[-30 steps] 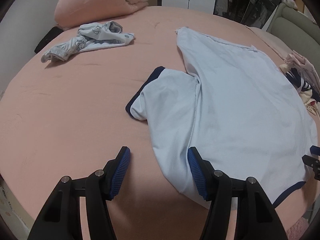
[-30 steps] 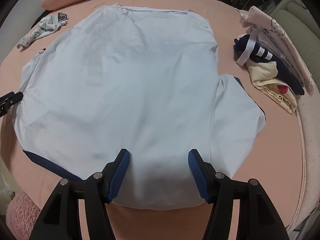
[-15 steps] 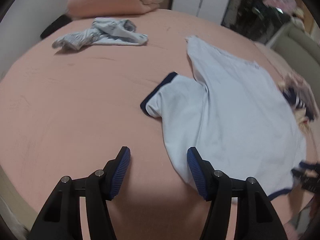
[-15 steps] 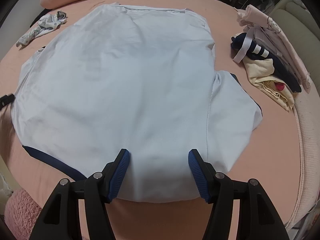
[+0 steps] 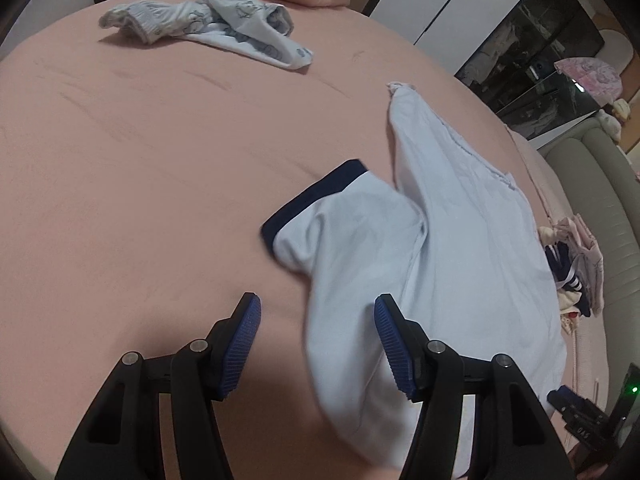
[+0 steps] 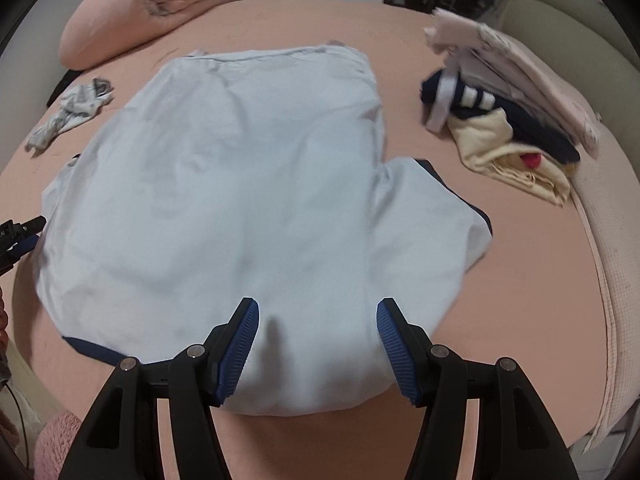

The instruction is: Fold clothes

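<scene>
The pale blue shirt (image 6: 248, 184) lies spread flat on the pink bed (image 5: 120, 168), directly ahead of the right hand-held gripper (image 6: 316, 344), whose fingers stand apart. The left hand-held gripper (image 5: 316, 344), also apart, straddles the shirt's sleeve-side edge.

A round bed (image 5: 160, 152) covered in a pink sheet filled the room's middle. A pink pillow (image 6: 132, 12) lay at its far edge. A grey-green padded headboard (image 5: 600, 200) curved along the right side. Beyond stood white cupboard doors (image 5: 432, 4) and a dark glass cabinet (image 5: 532, 64).
</scene>
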Motion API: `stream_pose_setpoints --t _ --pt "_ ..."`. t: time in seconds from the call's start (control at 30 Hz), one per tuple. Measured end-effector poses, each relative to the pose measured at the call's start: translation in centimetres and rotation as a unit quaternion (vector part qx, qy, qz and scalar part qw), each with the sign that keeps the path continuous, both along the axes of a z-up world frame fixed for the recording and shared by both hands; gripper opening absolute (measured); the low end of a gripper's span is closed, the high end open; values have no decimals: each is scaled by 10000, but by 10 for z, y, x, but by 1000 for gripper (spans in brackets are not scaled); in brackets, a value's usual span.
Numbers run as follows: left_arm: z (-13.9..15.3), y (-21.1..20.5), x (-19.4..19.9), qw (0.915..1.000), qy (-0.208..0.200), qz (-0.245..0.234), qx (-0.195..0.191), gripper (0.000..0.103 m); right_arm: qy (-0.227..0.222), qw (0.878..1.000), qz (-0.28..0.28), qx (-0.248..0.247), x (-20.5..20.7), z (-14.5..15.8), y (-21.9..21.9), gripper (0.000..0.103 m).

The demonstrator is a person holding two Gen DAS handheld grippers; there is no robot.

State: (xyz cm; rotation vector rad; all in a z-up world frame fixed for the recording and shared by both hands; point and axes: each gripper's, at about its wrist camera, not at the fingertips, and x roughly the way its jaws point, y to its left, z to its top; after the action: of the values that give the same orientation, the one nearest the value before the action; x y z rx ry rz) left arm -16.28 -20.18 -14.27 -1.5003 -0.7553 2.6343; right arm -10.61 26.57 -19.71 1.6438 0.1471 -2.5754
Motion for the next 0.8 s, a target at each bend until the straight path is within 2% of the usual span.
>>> stream_pose_setpoints --t 0.2,0.23,0.27,0.3,0.33,0.37,0.4,0.43,0.5,0.57,0.67,0.73,0.8 --pt "-7 -18 -26 9959 -17 255 865 54 13 9989 -465 -46 8 -3 27 61" --pt "-6 -22 -29 9960 -10 240 865 45 -17 9986 -522 -31 6 -4 31 61" --pt "-4 -25 -32 9968 -22 208 773 40 -78 9984 -552 -8 2 -7 34 61" --pt "-2 -25 -35 9989 -80 192 421 35 -152 9982 -582 15 -2 -11 37 61" --pt "2 -25 -38 9996 -172 188 -115 30 -228 9980 -594 33 -2 -16 39 61" --pt "5 -24 -42 9962 -295 181 -795 27 -296 9979 -575 38 -3 -22 40 61" --pt "6 -23 -45 9906 -382 151 -1306 26 -342 9979 -547 43 -4 -27 41 61" --pt "8 -23 -44 9886 -410 107 -1443 26 -360 9980 -523 59 -6 -30 41 61" --pt "13 -23 -39 9884 -438 21 -1456 26 -303 9981 -516 150 -7 -30 39 63" --pt "15 -23 -29 9924 -378 -1 -1174 26 -118 9982 -551 204 -6 -23 37 63" --pt "10 -25 -12 9993 -295 66 -209 29 173 9970 -749 21 0 -9 44 63" --pt "2 -22 -6 9994 -260 121 173 45 81 9955 -929 -160 3 -9 53 63" --pt "-3 -17 -6 9992 -141 147 356 48 -87 9940 -1073 -191 5 -17 62 63"
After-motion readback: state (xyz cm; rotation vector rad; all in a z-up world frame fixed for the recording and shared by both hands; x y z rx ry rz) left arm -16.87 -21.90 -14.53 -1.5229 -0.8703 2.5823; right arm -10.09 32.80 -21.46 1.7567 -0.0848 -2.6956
